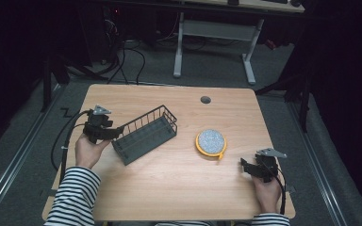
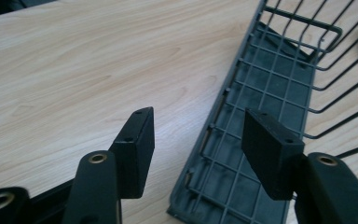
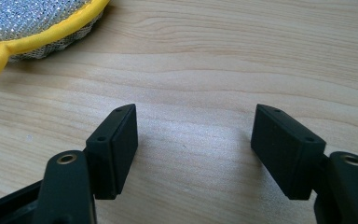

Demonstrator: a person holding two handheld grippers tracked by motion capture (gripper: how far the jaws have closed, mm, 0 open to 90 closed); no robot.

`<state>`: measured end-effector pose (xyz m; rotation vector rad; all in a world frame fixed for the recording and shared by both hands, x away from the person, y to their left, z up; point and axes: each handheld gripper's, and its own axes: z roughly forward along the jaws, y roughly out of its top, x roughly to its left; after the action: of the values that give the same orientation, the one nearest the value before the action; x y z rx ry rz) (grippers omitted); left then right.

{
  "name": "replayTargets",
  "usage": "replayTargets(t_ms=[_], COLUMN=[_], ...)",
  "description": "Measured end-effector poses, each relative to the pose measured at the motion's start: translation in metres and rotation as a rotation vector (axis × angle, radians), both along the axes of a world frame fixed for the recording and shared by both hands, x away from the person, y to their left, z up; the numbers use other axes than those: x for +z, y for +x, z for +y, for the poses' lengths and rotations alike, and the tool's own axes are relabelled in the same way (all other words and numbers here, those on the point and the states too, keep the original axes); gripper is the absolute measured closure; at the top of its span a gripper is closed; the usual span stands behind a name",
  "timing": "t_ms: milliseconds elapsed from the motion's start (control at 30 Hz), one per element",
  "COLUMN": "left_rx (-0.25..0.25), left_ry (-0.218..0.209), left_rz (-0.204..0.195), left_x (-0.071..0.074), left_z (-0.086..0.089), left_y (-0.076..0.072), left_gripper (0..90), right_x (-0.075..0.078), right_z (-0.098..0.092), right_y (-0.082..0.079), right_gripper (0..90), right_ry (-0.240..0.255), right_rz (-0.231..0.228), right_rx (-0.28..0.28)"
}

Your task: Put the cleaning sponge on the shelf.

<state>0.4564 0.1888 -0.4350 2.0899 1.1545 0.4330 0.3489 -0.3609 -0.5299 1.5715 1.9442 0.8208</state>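
A dark wire basket (image 1: pixel 143 134) lies at an angle on the left half of the wooden table (image 1: pixel 169 193). My left gripper (image 1: pixel 118 132) is at the basket's near-left end. In the left gripper view the basket (image 2: pixel 270 84) has its side wall between the jaws of my left gripper (image 2: pixel 198 149): one pad is outside over the wood, the other inside over the basket's floor, and neither pad presses on the wire. A round silver scrubbing pad with a yellow rim (image 1: pixel 211 140) (image 3: pixel 28 23) lies right of centre. My right gripper (image 1: pixel 244 165) (image 3: pixel 196 149) is open over bare wood near it.
A small round cable hole (image 1: pixel 205 100) sits near the table's far edge. A person's hands in striped sleeves come in from the near edge. A white desk frame (image 1: pixel 214 35) stands on the floor beyond the table.
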Motion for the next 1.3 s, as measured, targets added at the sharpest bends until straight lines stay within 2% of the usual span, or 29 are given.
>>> replayTargets(t_ms=[167, 267, 533, 733, 833, 1300], left_rx=[-0.021, -0.034, -0.049, -0.078, -0.094, -0.152], left_ry=[0.015, 0.008, 0.002, -0.015, -0.005, -0.048], left_rz=[0.022, 0.035, 0.036, 0.040, 0.033, 0.041], left_x=[-0.005, -0.007, -0.008, -0.008, -0.008, -0.010], left_z=[-0.006, -0.007, -0.007, -0.007, -0.008, -0.016], left_y=[0.005, 0.006, 0.006, 0.002, 0.000, -0.004], left_gripper=[47.7, 54.1, 66.7, 74.2, 79.8, 84.5], right_x=[0.000, 0.000, 0.000, 0.000, 0.000, 0.000], right_z=[0.000, 0.000, 0.000, 0.000, 0.000, 0.001], right_y=[0.000, 0.000, 0.000, 0.000, 0.000, 0.000], right_gripper=[31.7, 31.7, 31.7, 31.6, 31.2, 30.9], right_ry=[0.000, 0.000, 0.000, -0.002, -0.003, -0.004], right_rz=[0.000, 0.000, 0.000, -0.001, -0.001, 0.001], right_rx=[0.000, 0.000, 0.001, 0.002, 0.004, 0.007])
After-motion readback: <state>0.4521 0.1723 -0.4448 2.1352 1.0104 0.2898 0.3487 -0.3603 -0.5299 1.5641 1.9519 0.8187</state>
